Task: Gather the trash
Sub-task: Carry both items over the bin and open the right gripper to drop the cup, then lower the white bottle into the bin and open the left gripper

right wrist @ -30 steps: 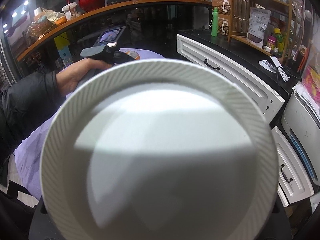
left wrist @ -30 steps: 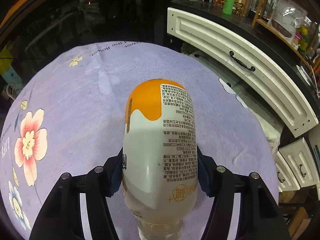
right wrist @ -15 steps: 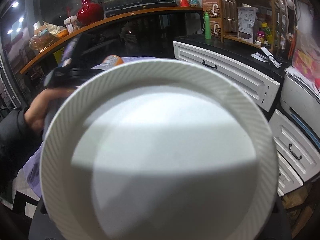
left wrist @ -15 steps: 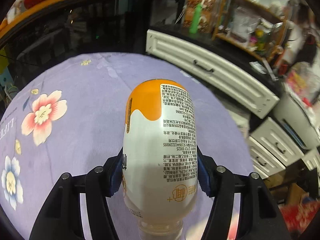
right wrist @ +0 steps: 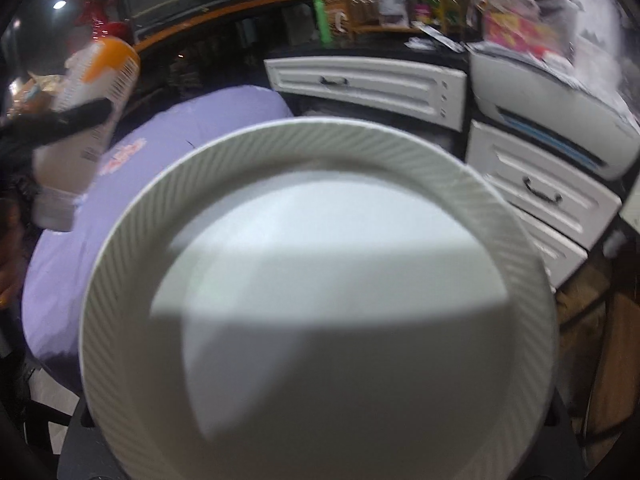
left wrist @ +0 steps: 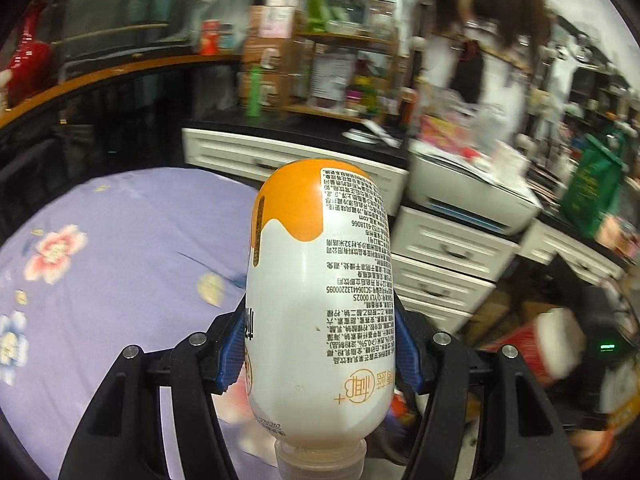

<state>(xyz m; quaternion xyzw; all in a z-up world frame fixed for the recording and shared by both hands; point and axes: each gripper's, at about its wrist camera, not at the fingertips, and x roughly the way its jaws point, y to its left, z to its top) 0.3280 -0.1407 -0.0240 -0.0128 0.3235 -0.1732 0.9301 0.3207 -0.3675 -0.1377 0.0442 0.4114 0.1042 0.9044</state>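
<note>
A white bottle (left wrist: 320,292) with an orange base and printed label points away from me, cap toward the camera. My left gripper (left wrist: 320,344) is shut on it, blue pads pressing both sides. It hangs over the right edge of the table's purple floral cloth (left wrist: 120,280). In the right wrist view the same bottle (right wrist: 96,112) and a black finger (right wrist: 68,120) of the left gripper show at the far left. A white ribbed paper plate (right wrist: 320,300) fills that view, carried by my right gripper. The plate hides its fingers; only the black body (right wrist: 76,456) shows at the lower corners.
White drawer units (left wrist: 448,248) (right wrist: 368,84) with black handles stand right of the table, with a white printer (left wrist: 472,192) (right wrist: 552,112) on top. Cluttered shelves (left wrist: 340,80) run behind. A green bag (left wrist: 592,184) and a blurred red-and-white container (left wrist: 552,340) lie lower right.
The left gripper swung right and rose with the bottle, from over the cloth toward the drawers. The right gripper dipped and shifted right with the plate; the bottle now sits at its view's left edge.
</note>
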